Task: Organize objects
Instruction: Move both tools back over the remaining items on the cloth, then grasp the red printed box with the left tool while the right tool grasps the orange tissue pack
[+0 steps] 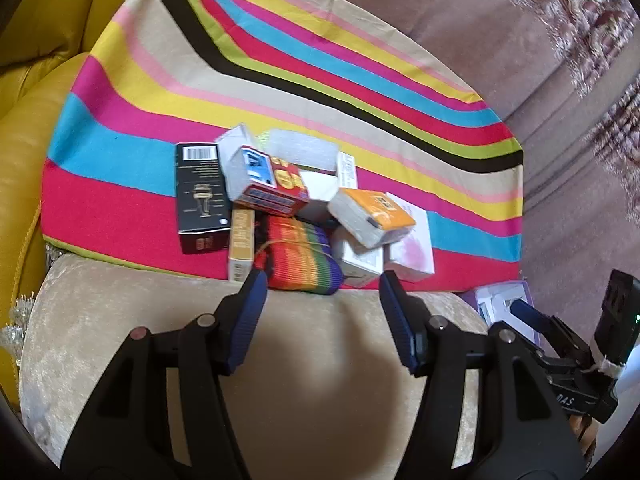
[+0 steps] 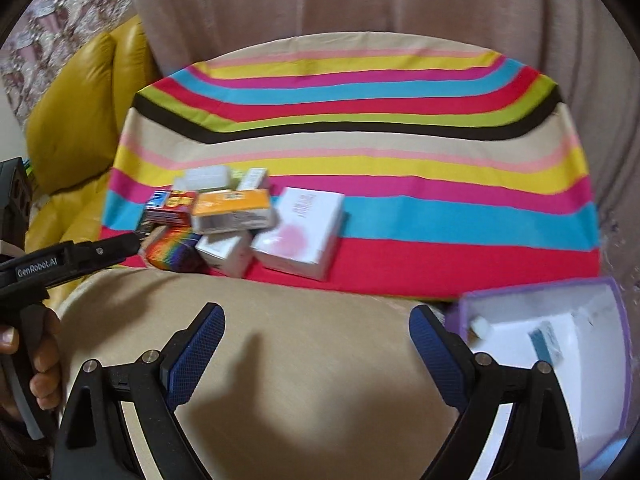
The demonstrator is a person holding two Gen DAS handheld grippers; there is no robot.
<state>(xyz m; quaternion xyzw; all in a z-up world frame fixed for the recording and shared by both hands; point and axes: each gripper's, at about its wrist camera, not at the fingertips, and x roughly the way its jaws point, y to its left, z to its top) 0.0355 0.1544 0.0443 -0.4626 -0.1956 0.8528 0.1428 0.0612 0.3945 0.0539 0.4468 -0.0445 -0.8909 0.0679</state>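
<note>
Both tongs are released, jaws spread with nothing between them. Left gripper hovers over a beige plush cushion, its ribbed blue pads just short of the pile of boxes ahead. Nearest its tips lies a rainbow-striped ribbed bundle tied with thin cord, touching a narrow gold carton to the left and a small white box to the right. Only this view shows the tall black box with a barcode, left of the pile.

Right gripper hangs over the same cushion, the pile ahead and to its left. Only its view shows the inside of the lilac-rimmed white tray just right of its tips, holding small blurred items. A glossy white-and-pink box and an orange-topped carton rest on the striped cloth.
</note>
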